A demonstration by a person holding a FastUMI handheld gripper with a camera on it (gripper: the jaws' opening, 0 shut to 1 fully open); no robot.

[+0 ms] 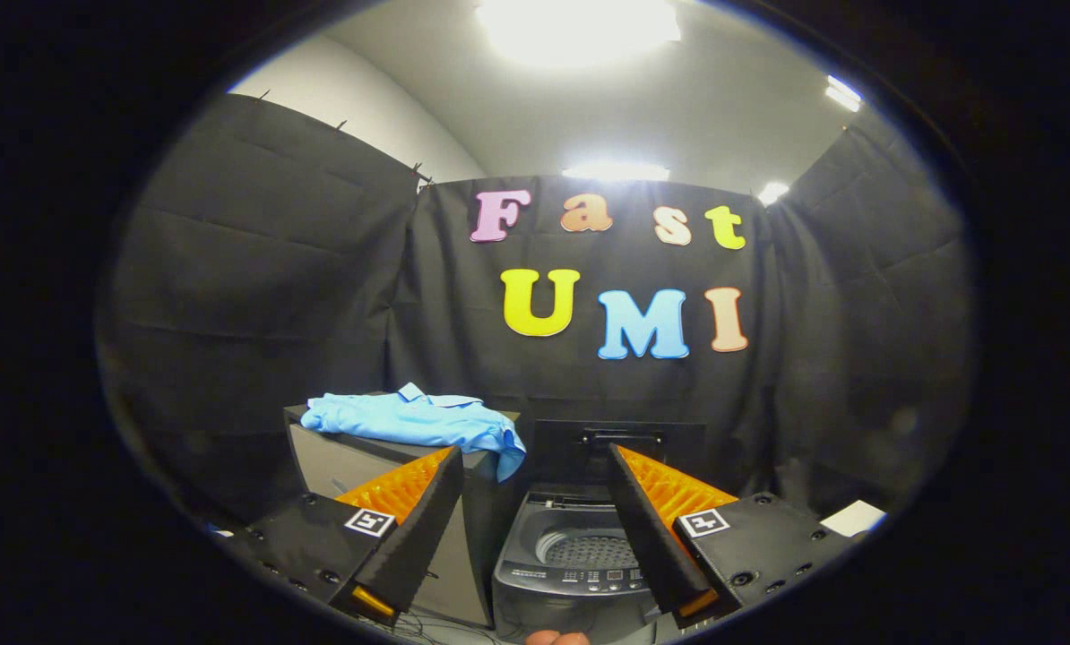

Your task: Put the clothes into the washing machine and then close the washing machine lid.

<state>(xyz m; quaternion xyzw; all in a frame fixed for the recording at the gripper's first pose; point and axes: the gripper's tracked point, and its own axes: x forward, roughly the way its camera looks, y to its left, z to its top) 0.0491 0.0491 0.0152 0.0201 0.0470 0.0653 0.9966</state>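
Gripper view showed the hand-held gripper [535, 537] spread wide and empty; the blue shirt [418, 419] lay on the cabinet [338, 461], its sleeve drooping over the corner beside the open washing machine [580, 546]; a shallow pinch might snag or drop it

No text on the washing machine [580, 560] is legible.

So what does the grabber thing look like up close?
The gripper has two wedge-shaped fingers that get narrower toward the tips, and their inner faces are ribbed. Each finger sits on a flat black block with small round screws. On top of each block is a square white sticker with a black pattern, like a puzzle code. No cables can be seen on it.
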